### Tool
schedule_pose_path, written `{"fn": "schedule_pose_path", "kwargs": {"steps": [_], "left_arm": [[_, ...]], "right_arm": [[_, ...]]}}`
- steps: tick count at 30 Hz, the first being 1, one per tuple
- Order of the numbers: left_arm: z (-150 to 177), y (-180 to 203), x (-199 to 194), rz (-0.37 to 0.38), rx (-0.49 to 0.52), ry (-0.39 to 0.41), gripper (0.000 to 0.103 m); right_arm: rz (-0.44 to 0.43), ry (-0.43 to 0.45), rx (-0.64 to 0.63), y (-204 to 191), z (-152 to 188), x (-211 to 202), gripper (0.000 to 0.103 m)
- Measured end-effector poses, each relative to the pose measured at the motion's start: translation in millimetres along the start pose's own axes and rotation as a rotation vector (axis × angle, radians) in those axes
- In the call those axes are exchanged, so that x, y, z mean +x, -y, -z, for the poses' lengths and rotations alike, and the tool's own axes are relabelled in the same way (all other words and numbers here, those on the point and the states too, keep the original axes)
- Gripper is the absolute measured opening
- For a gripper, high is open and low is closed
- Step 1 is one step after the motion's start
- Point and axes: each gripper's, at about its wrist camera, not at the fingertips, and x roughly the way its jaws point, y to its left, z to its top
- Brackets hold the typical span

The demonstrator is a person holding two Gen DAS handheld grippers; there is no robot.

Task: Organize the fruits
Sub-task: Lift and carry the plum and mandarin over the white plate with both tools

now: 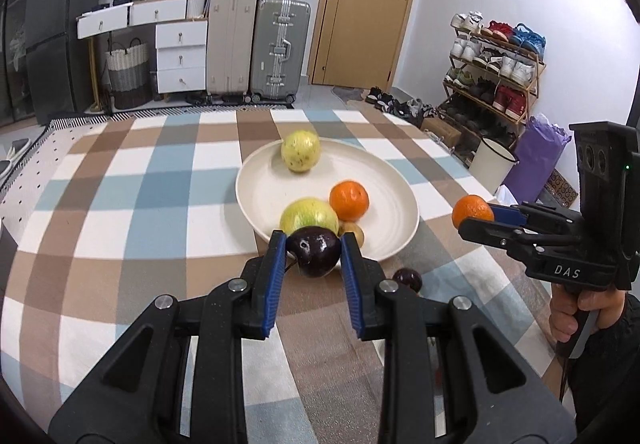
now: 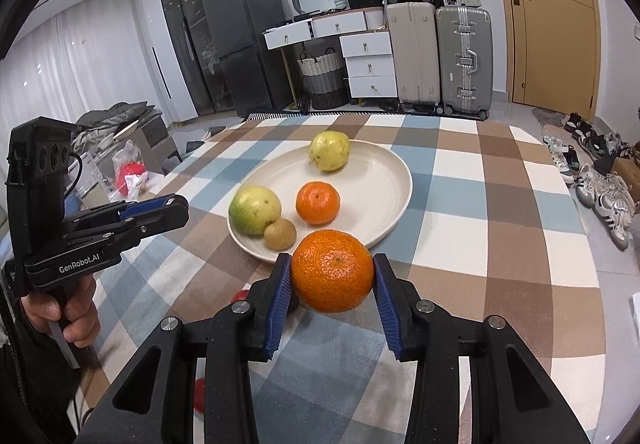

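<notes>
On the left, the left gripper [image 1: 313,248] has its blue pads closed against a dark purple plum [image 1: 314,251], which it holds clear of the checked tablecloth [image 1: 132,203] just in front of the near rim of the cream plate [image 1: 384,179]. In the right wrist view this same gripper [image 2: 176,205] appears side-on at the left edge, gripped by a hand [image 2: 64,308]; the plum cannot be made out from that side.

In the middle, the plate [image 2: 384,179] sits on the cloth and carries four fruits. A yellow-green guava [image 2: 329,151] lies towards the far rim. A larger green-yellow guava [image 2: 255,210] lies at the near left, touching a small brown fruit [image 2: 280,234] beside it. A small orange [image 2: 318,202] rests apart from them, near the plate's centre. A second dark plum [image 1: 408,280] lies on the cloth just outside the near rim, partly hidden behind the left gripper's finger.

On the right, the right gripper [image 2: 332,271] has its jaws partly open and pressed on either side of a big orange [image 2: 333,270], held above the cloth just short of the plate's near edge. From the left wrist view the right gripper [image 1: 478,217] shows at the right edge with that orange [image 1: 472,211] at its tip and a hand [image 1: 584,308] on its handle.
</notes>
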Motion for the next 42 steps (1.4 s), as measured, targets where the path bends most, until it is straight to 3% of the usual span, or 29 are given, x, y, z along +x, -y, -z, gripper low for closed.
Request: {"fn": "schedule_pose_path", "kwargs": {"steps": [21,42], "left_arm": [[-43,-11,6,-0.021,0.01,0.039,0.025],[-57,-24,81,-0.025,0.001,-0.013,0.025]], "right_arm": [[0.016,0.066,0.024,2,-47,-4,0.041],[-0.025,0.023,0.11,25,-60,52,0.041]]}}
